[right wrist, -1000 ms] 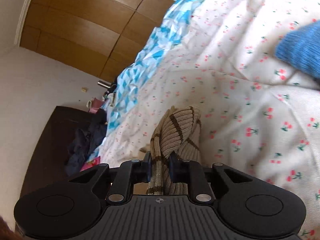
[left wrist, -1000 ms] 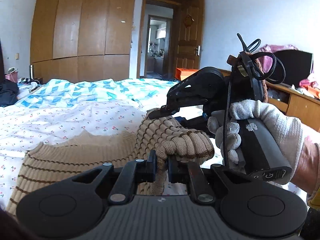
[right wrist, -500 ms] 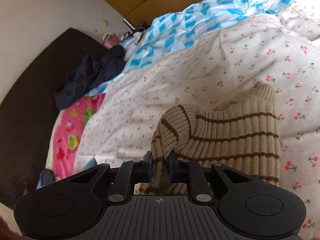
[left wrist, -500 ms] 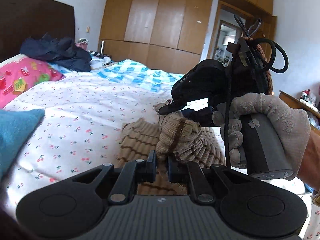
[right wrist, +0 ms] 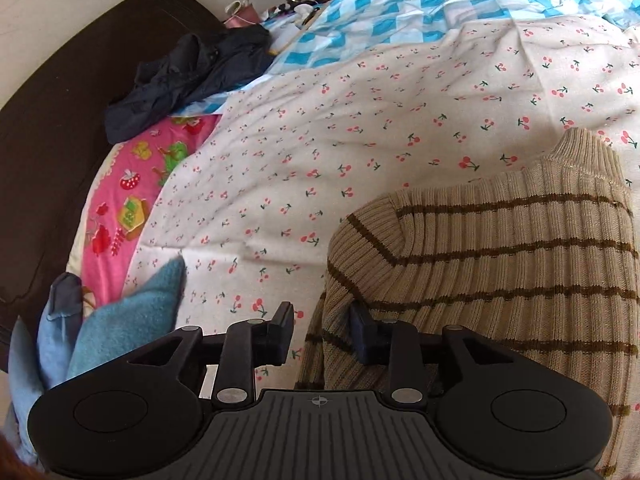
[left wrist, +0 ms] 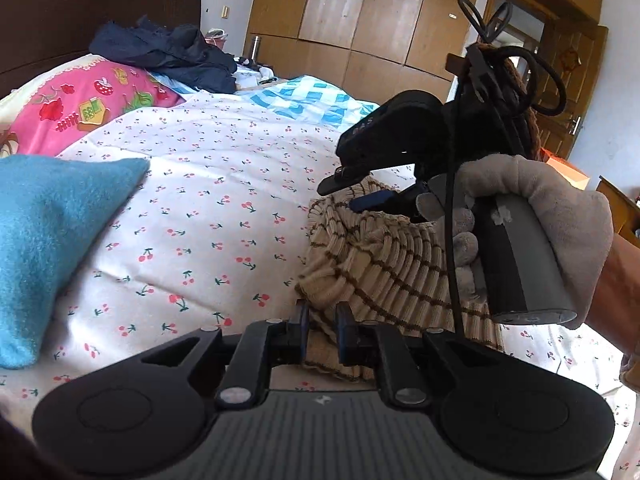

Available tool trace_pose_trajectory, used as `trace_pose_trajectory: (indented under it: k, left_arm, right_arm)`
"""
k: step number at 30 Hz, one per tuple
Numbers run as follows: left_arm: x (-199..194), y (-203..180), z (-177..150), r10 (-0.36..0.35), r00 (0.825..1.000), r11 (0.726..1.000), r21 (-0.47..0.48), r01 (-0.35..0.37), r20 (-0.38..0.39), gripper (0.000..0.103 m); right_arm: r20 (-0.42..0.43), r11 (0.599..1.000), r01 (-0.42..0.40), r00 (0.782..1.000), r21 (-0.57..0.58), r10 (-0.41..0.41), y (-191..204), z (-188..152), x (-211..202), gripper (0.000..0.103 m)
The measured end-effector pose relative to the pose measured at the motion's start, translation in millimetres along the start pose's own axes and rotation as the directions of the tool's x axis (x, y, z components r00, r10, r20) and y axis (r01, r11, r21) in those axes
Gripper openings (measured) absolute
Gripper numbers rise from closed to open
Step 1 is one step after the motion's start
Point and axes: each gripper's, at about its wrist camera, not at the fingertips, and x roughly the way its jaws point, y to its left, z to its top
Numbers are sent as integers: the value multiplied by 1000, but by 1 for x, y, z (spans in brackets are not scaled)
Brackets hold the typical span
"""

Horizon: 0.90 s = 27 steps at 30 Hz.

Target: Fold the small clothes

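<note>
Both grippers have swung toward the bed's head end, and the right gripper has just been opening, its jaws now apart with the striped sweater loose between them. Close by, the left gripper has its jaws clamped on the sweater's folded edge. That sweater lies on the cherry sheet. Farther off sit a blue cloth and a pink pillow.

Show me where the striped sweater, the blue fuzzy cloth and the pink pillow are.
striped sweater [right wrist: 500, 264], right wrist view, ribbed body.
blue fuzzy cloth [left wrist: 52, 232], left wrist view, its middle.
pink pillow [left wrist: 80, 108], left wrist view, printed top.
</note>
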Motion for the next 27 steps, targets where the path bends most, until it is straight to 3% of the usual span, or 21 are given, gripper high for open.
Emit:
trace_pose_trajectory:
  k: [6,9,11,13,16,18,21,24,26,27]
  left_arm:
    - [-14,2,13,-2,997,1000,16,1,74,23]
    - [-8,-9,23,-62,993,996,69,55,103,23]
    - [-1,-23,26,-71,991,988,146,54,116,23]
    - [14,-28,25,-53,994,981,189,34,93,23]
    - [40,-18,21,1,1000,989,146,-1,-3,23]
    - [48,-9,16,42,998,989,144,-37,-37,23]
    - [51,1,13,58,996,993,105,-51,-69,23]
    - [47,6,14,83,995,993,84,-78,-55,23]
    - [47,10,10,96,993,993,78,-91,-66,23]
    - [48,11,8,97,992,993,76,-91,-76,23]
  right_arm:
    - [70,994,-111,991,6,110,-3,10,-39,32]
    - [84,996,-37,996,-77,43,-1,12,-56,32]
    - [77,993,14,997,-120,-5,-1,10,-60,32]
    - [50,989,28,999,-148,-21,-3,8,-57,32]
    - [-16,980,32,999,-195,-36,3,2,-40,32]
    - [-43,966,87,994,-242,-100,11,-5,-23,32]
    - [-47,947,162,982,-278,-181,18,-10,-3,21]
    - [-35,959,138,988,-246,-151,24,-6,1,13]
    - [-27,968,105,993,-227,-114,28,-3,2,1]
    - [-36,972,97,994,-212,-107,28,-1,8,1]
